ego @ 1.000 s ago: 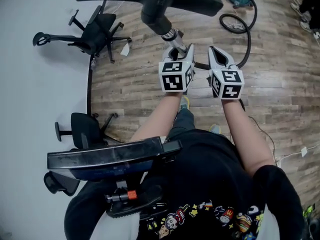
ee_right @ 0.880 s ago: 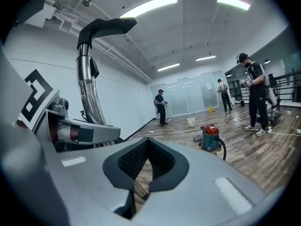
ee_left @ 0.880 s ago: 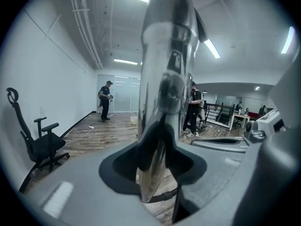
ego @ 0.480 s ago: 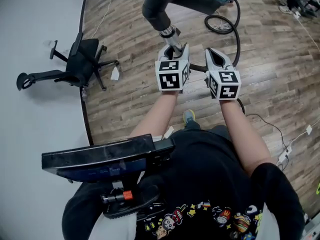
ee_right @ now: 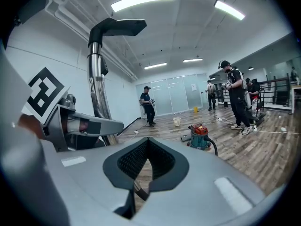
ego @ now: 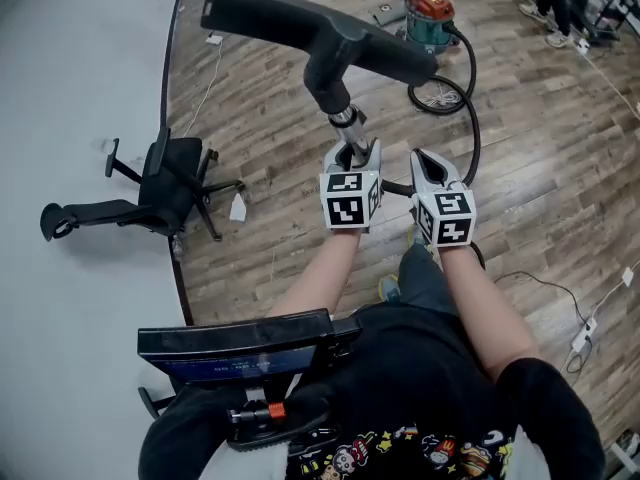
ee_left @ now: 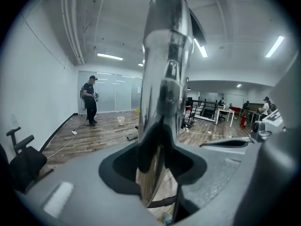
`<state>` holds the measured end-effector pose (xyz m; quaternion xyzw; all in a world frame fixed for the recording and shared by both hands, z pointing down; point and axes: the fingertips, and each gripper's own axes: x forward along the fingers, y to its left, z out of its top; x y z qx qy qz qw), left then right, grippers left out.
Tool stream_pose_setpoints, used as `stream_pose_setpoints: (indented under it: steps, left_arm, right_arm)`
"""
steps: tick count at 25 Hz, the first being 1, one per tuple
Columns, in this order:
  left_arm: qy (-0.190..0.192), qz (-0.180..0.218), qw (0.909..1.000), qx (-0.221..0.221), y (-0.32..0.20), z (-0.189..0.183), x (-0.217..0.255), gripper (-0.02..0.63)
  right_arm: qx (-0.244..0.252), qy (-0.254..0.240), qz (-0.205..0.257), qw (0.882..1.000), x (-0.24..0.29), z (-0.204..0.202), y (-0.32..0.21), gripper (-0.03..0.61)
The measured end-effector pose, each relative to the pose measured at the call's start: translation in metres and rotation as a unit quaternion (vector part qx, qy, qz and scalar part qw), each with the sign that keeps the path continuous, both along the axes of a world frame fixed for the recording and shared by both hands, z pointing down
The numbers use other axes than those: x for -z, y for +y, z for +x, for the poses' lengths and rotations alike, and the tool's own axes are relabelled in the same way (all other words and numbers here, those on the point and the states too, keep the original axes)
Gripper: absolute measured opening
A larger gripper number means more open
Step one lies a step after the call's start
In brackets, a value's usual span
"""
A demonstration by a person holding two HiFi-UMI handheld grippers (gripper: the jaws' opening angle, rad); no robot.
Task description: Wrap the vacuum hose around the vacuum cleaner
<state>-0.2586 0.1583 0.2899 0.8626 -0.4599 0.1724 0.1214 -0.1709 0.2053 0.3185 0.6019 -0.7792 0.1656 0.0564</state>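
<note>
- The left gripper (ego: 350,156) is clamped on the chrome wand tube (ee_left: 164,79) of the vacuum. In the left gripper view the tube fills the gap between the jaws and rises straight up.
- The right gripper (ego: 422,160) is just beside it, level with it. Its jaws are closed tip to tip, and floor shows through the diamond-shaped hollow between the ribbed pads. A dark piece of hose shows low in that hollow, but it does not seem to be pinched.
- At far left, a black office chair (ego: 165,183) lies tipped over where the grey floor (ego: 80,88) meets the wooden floor (ego: 270,138).
- The wide black floor nozzle (ego: 300,28) sits on the top end of the wand, raised well off the ground, reaching left and right above both grippers.
- The black vacuum hose (ego: 476,118) leaves the wand's lower end between the grippers and passes under the right one. It then arcs up the right side to the machine, with one loop (ego: 435,96) lying on the boards before it.
- The vacuum cleaner (ego: 428,18), a teal drum with an orange-red top, stands upright on the wood, well apart from the grippers. The hose is not around it.
- At right, a white power strip (ego: 585,333) and its cable lie on the floor.
- In the right gripper view, several people (ee_right: 233,95) stand in the background.
</note>
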Motion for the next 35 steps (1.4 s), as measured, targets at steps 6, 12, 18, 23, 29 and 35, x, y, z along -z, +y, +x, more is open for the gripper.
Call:
stream_pose_setpoints:
  steps: [6,12,18,23,29,35]
  left_arm:
    - [-0.010,-0.013,0.9998,-0.009,-0.068,0.027,-0.014,0.166]
    - [-0.029,0.005,0.9994,-0.019,-0.167,0.078,-0.013,0.166]
    - [-0.045,0.009,0.9987,-0.023,-0.229,0.117,-0.026,0.166]
    - [-0.045,0.011,0.9981,-0.042,-0.271,0.149,-0.024,0.166]
    - [-0.044,0.001,0.9954,-0.085,-0.314,0.171,-0.035,0.164]
    - [-0.049,0.001,0.9868,-0.154,-0.369,0.189,-0.043,0.165]
  right_arm:
    - [-0.005,-0.013,-0.016,1.000,-0.025,0.025,-0.070,0.021]
    - [0.002,-0.028,-0.007,1.000,-0.029,0.068,-0.172,0.021]
    - [0.002,-0.031,-0.010,0.999,-0.043,0.114,-0.238,0.021]
    - [-0.005,-0.034,-0.017,0.999,-0.045,0.137,-0.278,0.021]
    - [-0.034,-0.026,-0.035,0.998,-0.056,0.152,-0.309,0.021]
    - [-0.110,-0.017,-0.043,0.993,-0.057,0.173,-0.350,0.021]
